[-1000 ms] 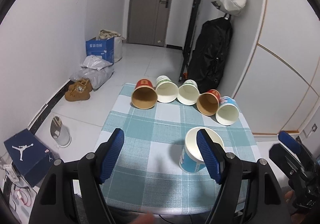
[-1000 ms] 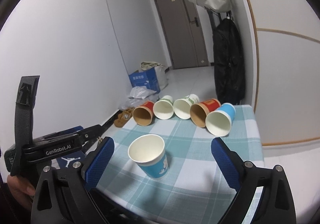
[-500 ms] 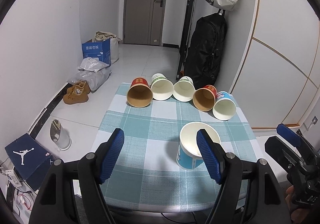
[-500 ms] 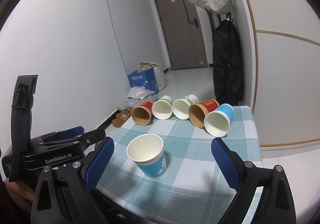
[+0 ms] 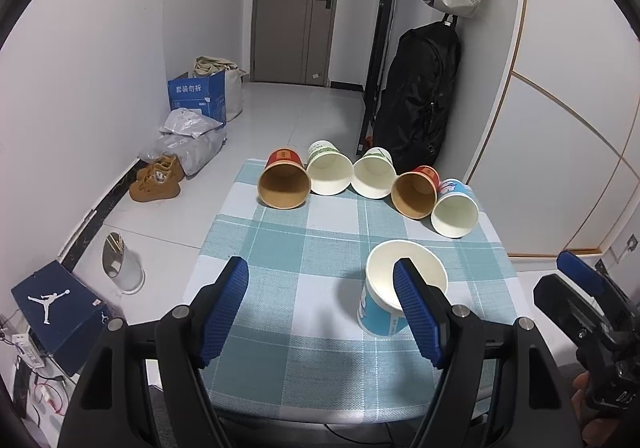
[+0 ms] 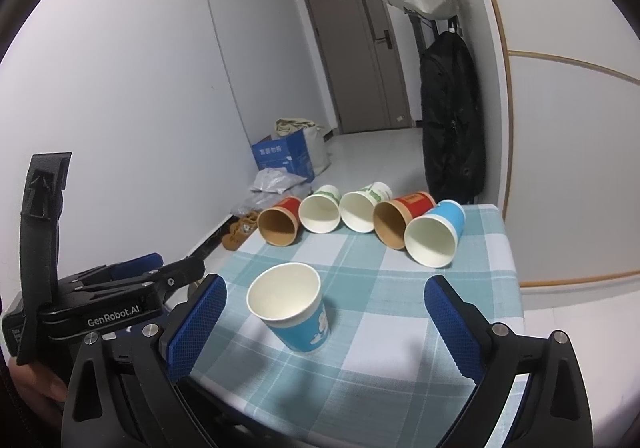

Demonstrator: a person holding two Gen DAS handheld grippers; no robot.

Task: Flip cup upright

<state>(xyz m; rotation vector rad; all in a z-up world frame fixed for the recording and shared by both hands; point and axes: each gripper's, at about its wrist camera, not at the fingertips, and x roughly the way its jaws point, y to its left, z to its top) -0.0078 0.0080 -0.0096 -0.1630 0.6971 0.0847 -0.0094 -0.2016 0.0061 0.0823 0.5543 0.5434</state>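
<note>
A blue paper cup (image 5: 384, 296) stands upright, mouth up, on the checked tablecloth (image 5: 304, 272); it also shows in the right wrist view (image 6: 294, 308). Several cups lie on their sides in a row at the far edge: a red one (image 5: 284, 182), two green-and-white ones (image 5: 330, 172), another red one (image 5: 416, 188) and a blue one (image 5: 456, 208). My left gripper (image 5: 320, 308) is open and empty, held back above the near edge, its right finger in front of the upright cup. My right gripper (image 6: 324, 322) is open and empty, the upright cup beyond its fingers.
The table is small; its near and right edges (image 6: 516, 276) drop to the floor. A black bag (image 5: 420, 100) hangs by the wall behind the table. Shoes (image 5: 156, 180), boxes (image 5: 52, 308) and bags lie on the floor at the left.
Both grippers have drawn back and up a little from the upright blue cup, which stays in place. The lying cups have not moved.
</note>
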